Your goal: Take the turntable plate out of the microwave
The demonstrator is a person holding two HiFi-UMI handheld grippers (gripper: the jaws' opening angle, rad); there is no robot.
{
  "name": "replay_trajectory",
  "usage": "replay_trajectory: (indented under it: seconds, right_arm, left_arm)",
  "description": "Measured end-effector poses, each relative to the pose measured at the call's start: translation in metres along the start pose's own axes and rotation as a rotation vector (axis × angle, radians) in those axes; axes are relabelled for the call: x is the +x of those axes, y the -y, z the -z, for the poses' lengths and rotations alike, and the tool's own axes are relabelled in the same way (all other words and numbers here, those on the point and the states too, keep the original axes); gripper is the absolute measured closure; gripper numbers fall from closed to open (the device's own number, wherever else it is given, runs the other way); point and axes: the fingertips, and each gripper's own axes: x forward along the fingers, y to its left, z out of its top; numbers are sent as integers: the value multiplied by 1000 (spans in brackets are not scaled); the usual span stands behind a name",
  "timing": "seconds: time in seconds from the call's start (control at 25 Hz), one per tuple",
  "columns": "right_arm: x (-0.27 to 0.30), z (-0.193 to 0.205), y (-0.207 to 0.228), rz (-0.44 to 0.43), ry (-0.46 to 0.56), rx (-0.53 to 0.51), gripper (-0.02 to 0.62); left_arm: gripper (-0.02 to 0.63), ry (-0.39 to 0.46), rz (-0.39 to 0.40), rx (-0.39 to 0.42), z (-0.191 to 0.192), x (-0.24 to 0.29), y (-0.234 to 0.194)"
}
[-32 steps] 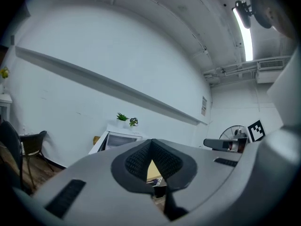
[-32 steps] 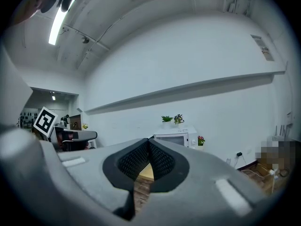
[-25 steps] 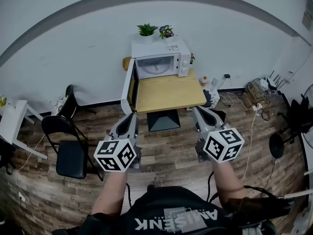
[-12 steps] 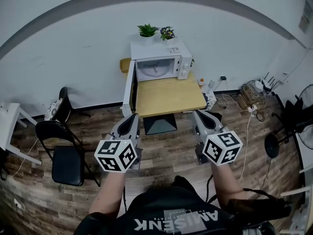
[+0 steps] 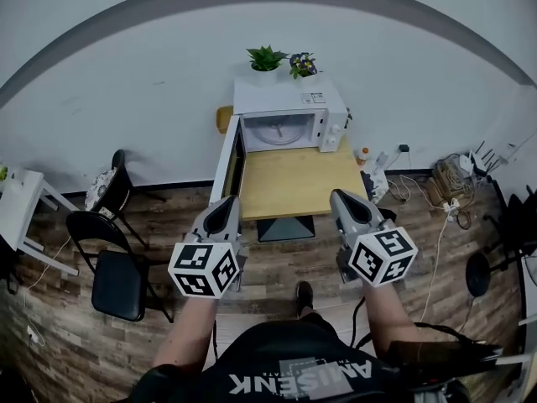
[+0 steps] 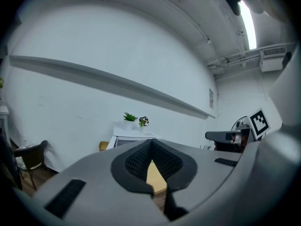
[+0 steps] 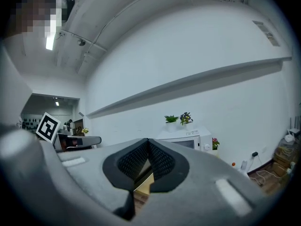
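A white microwave (image 5: 289,112) stands at the back of a wooden table (image 5: 294,183) against the wall, its door (image 5: 228,154) swung open to the left. The round turntable plate (image 5: 275,133) lies inside the cavity. My left gripper (image 5: 226,201) and right gripper (image 5: 340,196) are side by side above the floor, short of the table's front edge, both pointing at the microwave and both shut with nothing in them. In the left gripper view the pads (image 6: 141,159) meet, with the microwave (image 6: 128,136) far ahead. The right gripper view shows closed pads (image 7: 160,161) and the microwave (image 7: 186,138).
Two small potted plants (image 5: 281,59) sit on the microwave. A black box (image 5: 281,227) stands under the table. Black folding chairs (image 5: 117,267) and a white side table (image 5: 21,204) are on the left. Cables and a power strip (image 5: 445,183) lie on the floor at the right.
Both grippers have moved forward toward the table, still shut. The microwave and table look nearer and sit slightly further right in the head view.
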Motion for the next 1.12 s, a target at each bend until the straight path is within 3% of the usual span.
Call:
replay_trajectory:
  seconds: [0.48,0.8,1.12]
  right_arm:
    - [77,-24,104,-94,-40,-69,592]
    - [108,-30,164,-122,-42,-46,592]
    - [136,-36,194,-176,-20,-49,578]
  left_arm:
    - [604,-20,-114,-37,-12,119,-4]
    - [604,-39,-119,-47,-12,183,8]
    - [604,-30,-136,-70,-15,227,6]
